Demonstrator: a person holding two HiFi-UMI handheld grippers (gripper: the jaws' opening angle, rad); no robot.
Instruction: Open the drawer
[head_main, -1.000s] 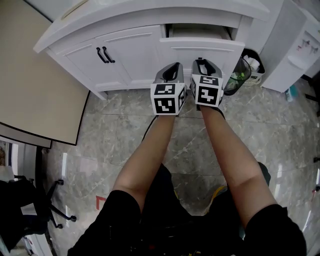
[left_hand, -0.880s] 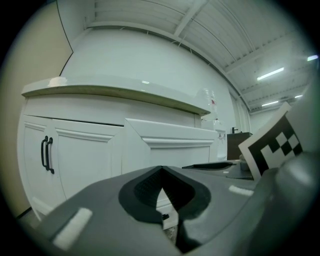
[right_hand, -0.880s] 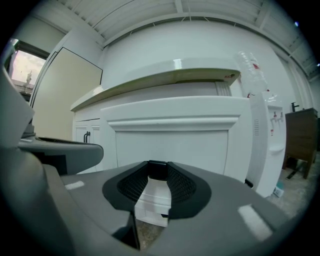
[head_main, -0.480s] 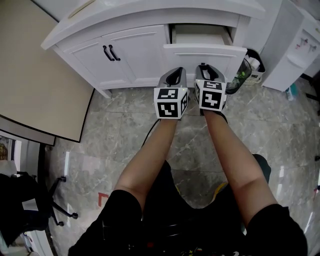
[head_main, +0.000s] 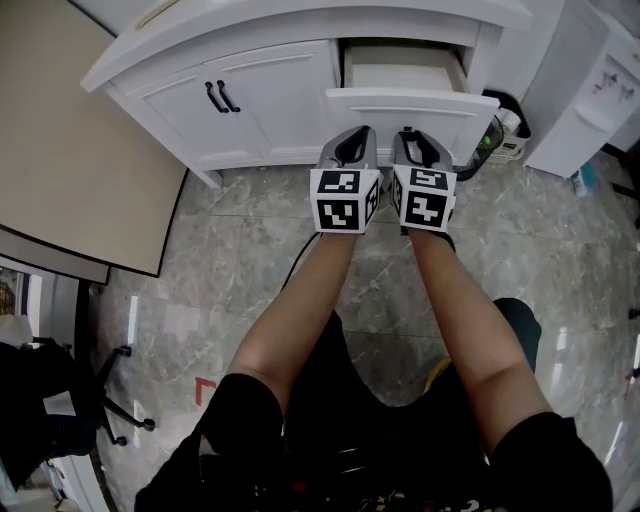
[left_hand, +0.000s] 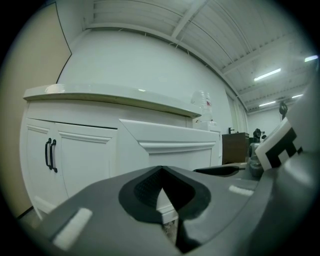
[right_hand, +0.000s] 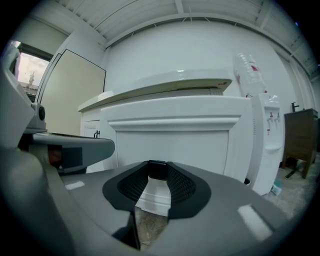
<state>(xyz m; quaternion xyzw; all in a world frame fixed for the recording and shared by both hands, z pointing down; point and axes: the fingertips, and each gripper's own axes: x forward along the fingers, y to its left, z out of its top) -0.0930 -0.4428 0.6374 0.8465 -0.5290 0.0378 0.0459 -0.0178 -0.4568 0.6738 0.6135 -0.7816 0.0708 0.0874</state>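
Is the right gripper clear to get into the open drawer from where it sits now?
Probably yes. The drawer is pulled out, top open, and the right gripper, shut and empty, sits just before the drawer front with nothing between; it need only lift over that panel.

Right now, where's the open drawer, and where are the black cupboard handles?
drawer (head_main: 400, 112), head view, on its white front panel.
black cupboard handles (head_main: 214, 97), head view, middle of the left-hand handle.
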